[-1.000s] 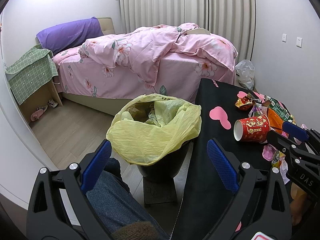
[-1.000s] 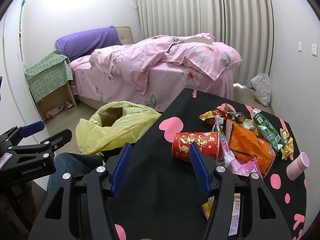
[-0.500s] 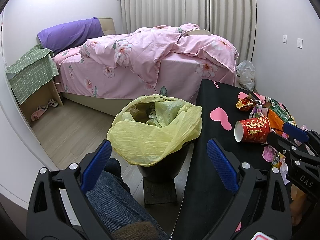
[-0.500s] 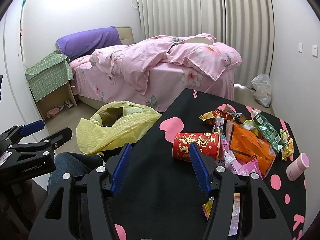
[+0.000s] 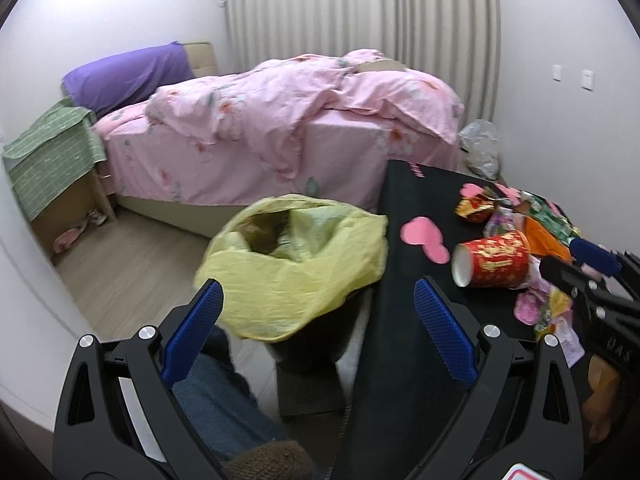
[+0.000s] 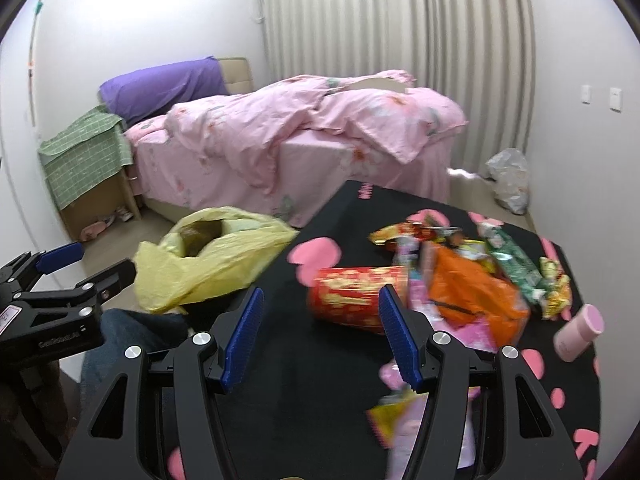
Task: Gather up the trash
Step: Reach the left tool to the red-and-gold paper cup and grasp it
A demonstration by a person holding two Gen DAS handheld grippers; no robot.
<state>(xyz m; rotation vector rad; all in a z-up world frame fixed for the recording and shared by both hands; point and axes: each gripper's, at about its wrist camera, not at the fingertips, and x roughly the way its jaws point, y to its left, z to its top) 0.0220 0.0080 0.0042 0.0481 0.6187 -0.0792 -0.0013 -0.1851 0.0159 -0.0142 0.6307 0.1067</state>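
A red paper cup [image 6: 352, 294] lies on its side on the black table [image 6: 288, 380]; it also shows in the left wrist view [image 5: 494, 258]. Behind it lie an orange wrapper [image 6: 472, 292], a green packet [image 6: 514, 264] and several other wrappers. A bin lined with a yellow bag [image 5: 296, 256] stands left of the table. My right gripper [image 6: 320, 312] is open and empty, just in front of the cup. My left gripper [image 5: 318, 304] is open and empty, near the bin's front rim.
A pink bottle [image 6: 580, 330] lies at the table's right edge. More wrappers [image 6: 396, 416] lie near my right gripper. A pink bed [image 5: 280, 140] stands behind, a green-covered nightstand [image 5: 52, 164] at left, and a white plastic bag [image 5: 480, 152] by the wall.
Both grippers have moved forward and the views blur. The right gripper has come closer to the red cup, which now sits nearer its fingers. Both stay open.
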